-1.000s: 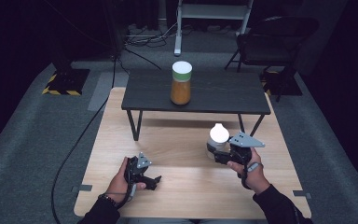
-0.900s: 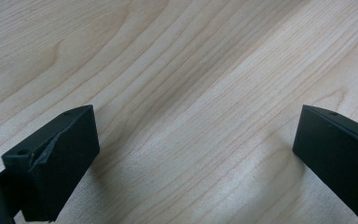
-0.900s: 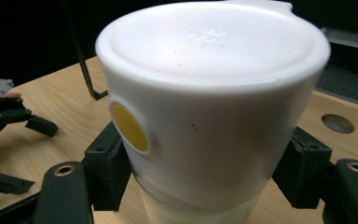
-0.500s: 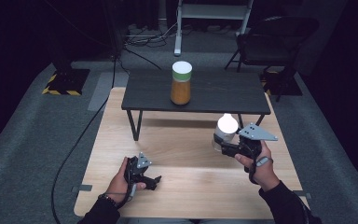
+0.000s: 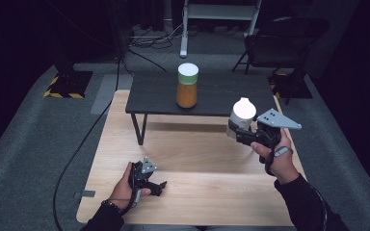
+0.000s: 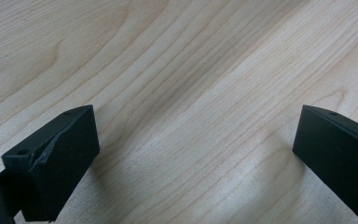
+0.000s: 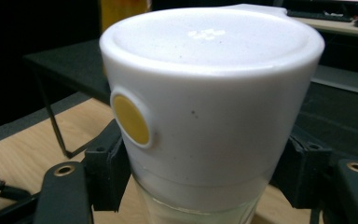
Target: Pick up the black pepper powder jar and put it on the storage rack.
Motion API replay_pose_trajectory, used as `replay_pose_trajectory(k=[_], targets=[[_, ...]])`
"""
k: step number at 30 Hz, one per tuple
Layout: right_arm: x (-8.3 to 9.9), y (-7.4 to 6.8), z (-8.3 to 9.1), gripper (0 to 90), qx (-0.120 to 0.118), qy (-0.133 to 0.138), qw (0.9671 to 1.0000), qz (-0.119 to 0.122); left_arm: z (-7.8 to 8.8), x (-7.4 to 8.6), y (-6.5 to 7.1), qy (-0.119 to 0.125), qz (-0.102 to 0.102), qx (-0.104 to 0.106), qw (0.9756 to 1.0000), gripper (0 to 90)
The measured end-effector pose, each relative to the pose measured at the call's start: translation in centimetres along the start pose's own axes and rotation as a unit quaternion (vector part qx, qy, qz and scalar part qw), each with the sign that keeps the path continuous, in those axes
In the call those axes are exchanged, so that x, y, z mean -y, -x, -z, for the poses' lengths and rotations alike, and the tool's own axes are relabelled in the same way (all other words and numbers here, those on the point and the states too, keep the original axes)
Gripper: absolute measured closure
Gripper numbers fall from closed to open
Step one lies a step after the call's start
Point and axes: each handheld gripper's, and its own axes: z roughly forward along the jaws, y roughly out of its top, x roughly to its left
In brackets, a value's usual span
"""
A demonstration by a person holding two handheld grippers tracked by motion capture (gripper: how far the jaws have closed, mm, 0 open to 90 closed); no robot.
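1. My right hand-held gripper (image 5: 238, 131) clamped a white-lidded container (image 5: 241, 115) aloft, just before the dark low table (image 5: 221, 94).
2. A yellow button (image 7: 129, 119) showed on its lid.
3. My left hand-held gripper (image 5: 159, 186) rested spread wide and empty on the wooden surface (image 5: 197, 159).
4. An orange jar (image 5: 187, 85) stood on the low table.

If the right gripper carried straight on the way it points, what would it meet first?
Probably the low black table: behind the held white-capped bottle lies its dark top, with the orange jar further off. Depth is uncertain.
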Motion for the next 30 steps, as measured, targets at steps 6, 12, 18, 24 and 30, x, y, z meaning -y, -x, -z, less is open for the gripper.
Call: replay_pose_trajectory(k=[6,12,18,24,30], targets=[[-2.0,0.5,-0.6,30.2,0.017,-0.006,0.9998,-0.002,0.0,0.0,0.0,0.000,-0.001,0.000,1.0000,0.4],[-3.3,0.6,-1.3,30.3,0.038,0.002,0.9993,0.004,0.0,0.0,0.0,0.000,0.000,0.000,1.0000,0.4],[-4.4,0.5,-2.1,30.3,0.053,0.009,0.9985,0.005,0.0,0.0,0.0,0.000,-0.001,0.000,1.0000,0.4],[-5.7,0.7,-3.0,30.2,0.066,0.011,0.9977,0.009,0.0,0.0,0.0,0.000,0.000,0.000,1.0000,0.4],[-6.5,1.2,-4.3,30.3,0.084,0.013,0.9964,0.005,0.0,0.0,0.0,0.000,-0.001,0.001,1.0000,0.4]])
